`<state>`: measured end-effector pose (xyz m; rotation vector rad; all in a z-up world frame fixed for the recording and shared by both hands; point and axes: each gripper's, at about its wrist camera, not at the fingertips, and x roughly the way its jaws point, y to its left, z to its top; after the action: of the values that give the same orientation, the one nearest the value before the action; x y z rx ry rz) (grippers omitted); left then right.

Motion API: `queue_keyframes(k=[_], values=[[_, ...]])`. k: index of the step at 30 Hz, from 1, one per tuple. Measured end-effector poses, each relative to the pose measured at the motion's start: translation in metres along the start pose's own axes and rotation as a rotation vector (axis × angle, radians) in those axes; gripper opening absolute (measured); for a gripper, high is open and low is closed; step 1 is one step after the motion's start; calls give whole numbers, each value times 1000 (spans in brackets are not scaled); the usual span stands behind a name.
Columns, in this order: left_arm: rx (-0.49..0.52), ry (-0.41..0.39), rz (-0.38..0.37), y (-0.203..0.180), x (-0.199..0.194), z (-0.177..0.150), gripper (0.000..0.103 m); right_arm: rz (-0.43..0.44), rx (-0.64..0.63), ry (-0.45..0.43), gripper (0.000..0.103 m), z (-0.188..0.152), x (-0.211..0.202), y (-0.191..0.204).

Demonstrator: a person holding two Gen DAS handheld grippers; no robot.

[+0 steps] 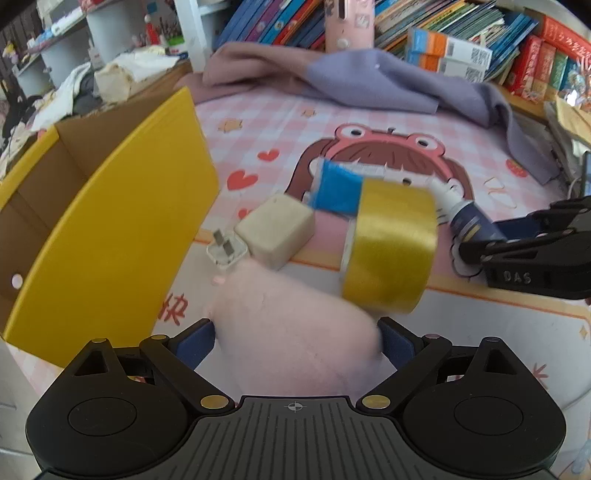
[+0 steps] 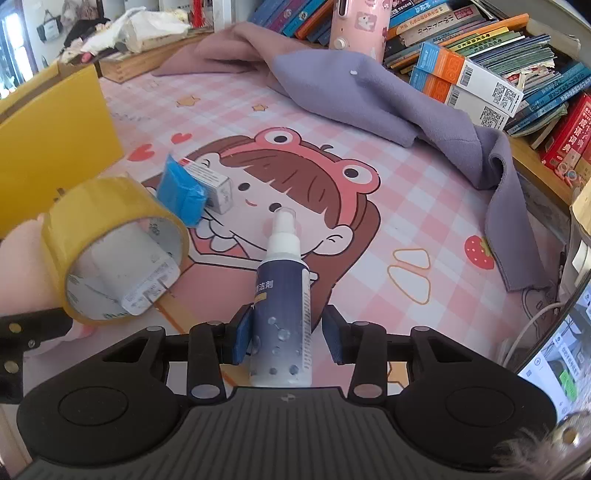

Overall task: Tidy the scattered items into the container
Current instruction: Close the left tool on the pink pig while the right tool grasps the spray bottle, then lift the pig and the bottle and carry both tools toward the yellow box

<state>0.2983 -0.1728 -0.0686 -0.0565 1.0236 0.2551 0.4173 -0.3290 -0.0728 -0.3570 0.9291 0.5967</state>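
The yellow cardboard box stands open at the left, one flap leaning over the pink cartoon mat. My left gripper is shut on a pink fuzzy soft thing, its pads against both sides. A blurred yellow tape roll tilts at the soft thing's far end. Beside it lie a white charger and a blue packet. My right gripper straddles a dark blue spray bottle lying on the mat. The left pad touches it, and a gap shows at the right pad.
A purple cloth is bunched at the back, with stacked books and a pink bottle behind it. Rubber bands lie to the right of the spray bottle. A small white box sits behind the blue packet.
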Motion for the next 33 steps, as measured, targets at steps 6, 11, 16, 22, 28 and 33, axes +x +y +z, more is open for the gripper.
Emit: queue_keyframes(k=[6, 11, 16, 22, 28, 33], values=[[-42, 24, -67, 10, 8, -7, 84, 0, 24, -6, 37, -2, 1, 0], [-45, 14, -99, 15, 2, -11, 72, 24, 36, -18, 30, -4, 0, 0], [-43, -20, -101, 25, -14, -14, 70, 21, 76, -25, 30, -9, -7, 2], [-11, -41, -127, 32, -31, -19, 70, 47, 151, -49, 30, -17, -27, 7], [42, -70, -156, 35, -49, -25, 70, 54, 192, -84, 30, -27, -54, 17], [49, -75, -208, 41, -57, -32, 70, 65, 235, -106, 30, -36, -74, 28]])
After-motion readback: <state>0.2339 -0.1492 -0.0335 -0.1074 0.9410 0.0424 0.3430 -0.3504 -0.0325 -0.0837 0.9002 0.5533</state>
